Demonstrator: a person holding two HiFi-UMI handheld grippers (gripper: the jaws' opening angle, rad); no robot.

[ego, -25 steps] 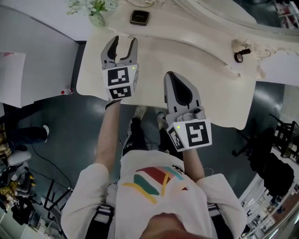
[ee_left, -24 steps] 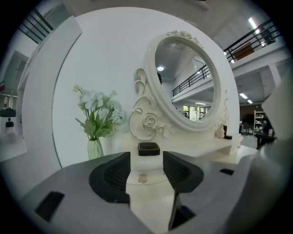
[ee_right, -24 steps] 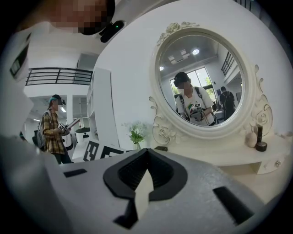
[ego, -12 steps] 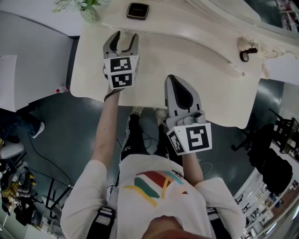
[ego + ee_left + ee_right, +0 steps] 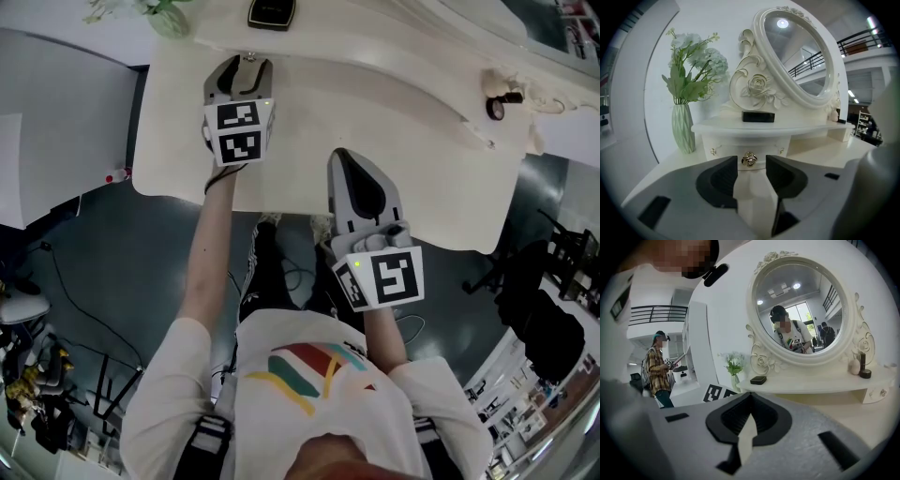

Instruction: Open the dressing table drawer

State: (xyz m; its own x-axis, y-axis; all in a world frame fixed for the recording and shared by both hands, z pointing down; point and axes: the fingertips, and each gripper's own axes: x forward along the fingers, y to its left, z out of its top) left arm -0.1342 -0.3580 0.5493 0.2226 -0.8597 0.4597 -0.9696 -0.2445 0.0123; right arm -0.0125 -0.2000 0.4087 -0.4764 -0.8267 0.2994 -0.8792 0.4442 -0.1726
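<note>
The cream dressing table has a small drawer under its raised shelf, with a gold knob at its middle. My left gripper is open right in front of that drawer. The knob sits level with its two fingertips, in the gap between them, and neither jaw touches it. In the head view the left gripper points at the shelf edge, and the drawer itself is hidden under the shelf. My right gripper is shut and empty over the tabletop's near part, its tips meeting.
A green vase of flowers stands left of the drawer. A black box lies on the shelf above it, below the oval mirror. Small bottles stand at the table's right. A person in a plaid shirt stands far left.
My left gripper has moved forward across the tabletop up to the drawer front, and its jaws have narrowed somewhat. The right gripper has stayed where it was, shut.
</note>
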